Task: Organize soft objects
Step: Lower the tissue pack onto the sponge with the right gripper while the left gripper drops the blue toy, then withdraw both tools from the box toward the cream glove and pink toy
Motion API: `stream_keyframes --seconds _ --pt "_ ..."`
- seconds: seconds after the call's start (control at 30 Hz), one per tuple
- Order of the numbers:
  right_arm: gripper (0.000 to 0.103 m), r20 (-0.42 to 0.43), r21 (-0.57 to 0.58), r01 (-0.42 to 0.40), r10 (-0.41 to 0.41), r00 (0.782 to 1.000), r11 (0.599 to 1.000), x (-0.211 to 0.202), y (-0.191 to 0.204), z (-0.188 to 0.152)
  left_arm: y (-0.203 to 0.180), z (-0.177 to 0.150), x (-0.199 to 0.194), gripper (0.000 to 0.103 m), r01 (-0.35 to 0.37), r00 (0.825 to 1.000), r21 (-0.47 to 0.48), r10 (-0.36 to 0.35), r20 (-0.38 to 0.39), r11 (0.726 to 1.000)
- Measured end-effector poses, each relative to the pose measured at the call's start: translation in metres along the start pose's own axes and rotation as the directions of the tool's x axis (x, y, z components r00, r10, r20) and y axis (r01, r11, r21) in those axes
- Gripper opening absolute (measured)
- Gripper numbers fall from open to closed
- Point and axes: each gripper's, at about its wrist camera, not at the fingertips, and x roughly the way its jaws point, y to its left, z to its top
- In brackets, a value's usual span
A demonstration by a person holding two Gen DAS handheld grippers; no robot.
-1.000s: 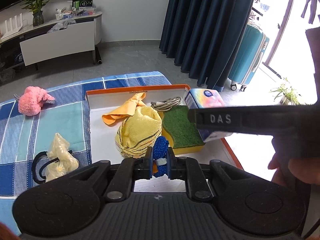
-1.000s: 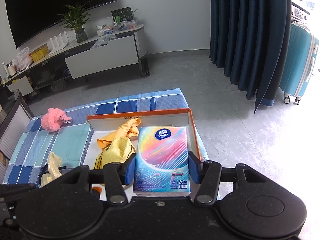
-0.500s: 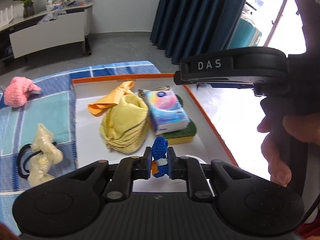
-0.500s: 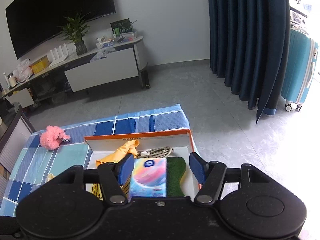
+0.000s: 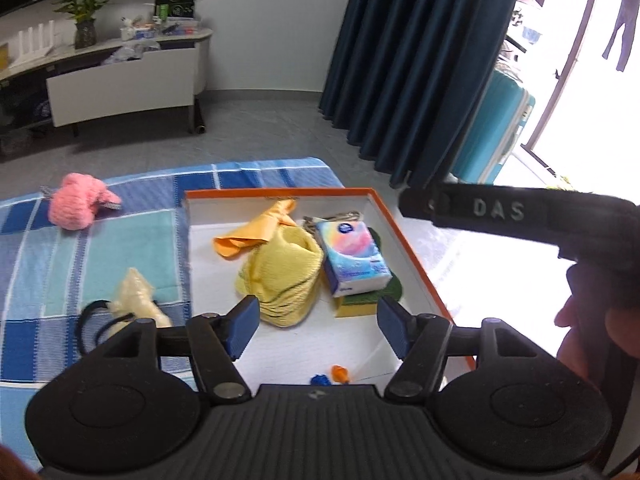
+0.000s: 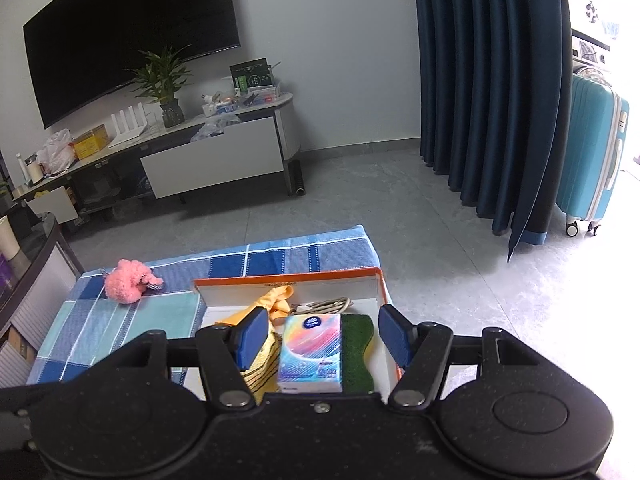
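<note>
Behind your grippers, a dark TV (image 6: pixel 132 48) hangs above a cluttered media console (image 6: pixel 208 152). Your left gripper (image 5: pixel 318 326) is spread wide and empty over the orange-rimmed box (image 5: pixel 404 232); the blue knit toy (image 5: pixel 320 380) lies on the box floor below. Your right gripper (image 6: pixel 320 338), also wide and empty, hovers above the tissue pack (image 6: pixel 312 354), which rests on the green sponge (image 6: pixel 358 350). "DAS" is readable on the right gripper's body in the left view.

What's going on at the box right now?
Both tools are open and empty above the orange-rimmed box. The left tool hangs over a small blue-and-orange toy lying on the box floor. The tissue pack lies on the green sponge. The pink plush lies outside on the blanket.
</note>
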Motion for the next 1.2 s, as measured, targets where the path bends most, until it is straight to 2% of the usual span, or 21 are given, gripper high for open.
stream_keyframes --seconds 0.13,0.33,0.8,1.2 --pt "0.076 -0.009 -0.012 -0.007 0.007 1.0 1.0 -0.006 0.009 -0.006 0.01 -0.003 -0.009 0.073 -0.059 0.998 -0.012 0.059 0.008 0.998" --pt "0.076 -0.043 -0.031 -0.033 0.032 0.999 0.999 -0.009 0.029 -0.021 0.03 -0.012 -0.022 0.077 -0.098 0.995 -0.056 0.099 0.008 0.994" --pt "0.076 -0.111 -0.091 -0.117 0.106 0.988 0.989 0.003 0.083 -0.039 0.091 -0.025 -0.046 0.078 -0.199 0.979 -0.156 0.202 0.005 0.968" --pt "0.076 -0.16 -0.139 -0.164 0.141 0.977 0.977 0.018 0.122 -0.049 0.127 -0.036 -0.052 0.08 -0.233 0.972 -0.207 0.235 -0.016 0.95"
